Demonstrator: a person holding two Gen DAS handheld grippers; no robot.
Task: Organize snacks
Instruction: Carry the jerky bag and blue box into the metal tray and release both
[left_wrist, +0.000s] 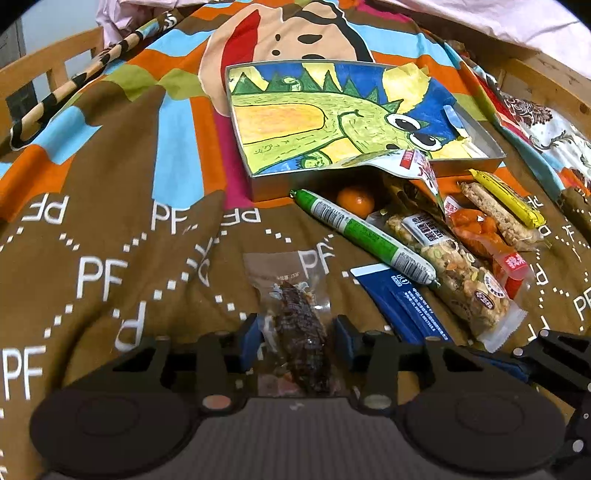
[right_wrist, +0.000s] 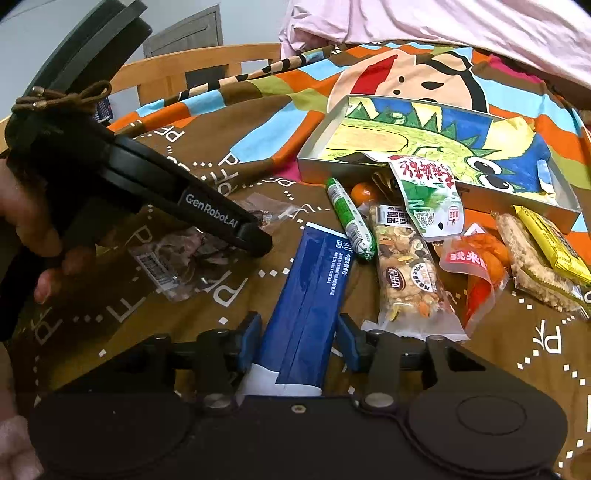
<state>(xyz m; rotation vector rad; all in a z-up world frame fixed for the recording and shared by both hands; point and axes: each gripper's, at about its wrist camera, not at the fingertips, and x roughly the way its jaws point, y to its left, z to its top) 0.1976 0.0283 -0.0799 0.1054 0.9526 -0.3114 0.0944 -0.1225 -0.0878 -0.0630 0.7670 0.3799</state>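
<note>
Snacks: clear packet of dark dried meat (left_wrist: 301, 325) lies on the brown printed cloth (left_wrist: 110, 221), left gripper (left_wrist: 298, 336) pinching it; right gripper (right_wrist: 300, 339) nearly closed on the flat blue packet (right_wrist: 310, 284). Both apparently bound for the shallow dinosaur-lined box (left_wrist: 495, 147).

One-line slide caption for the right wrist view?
Right gripper closed on a blue foil snack packet on a brown printed cloth, beside a shallow grey box.
</note>
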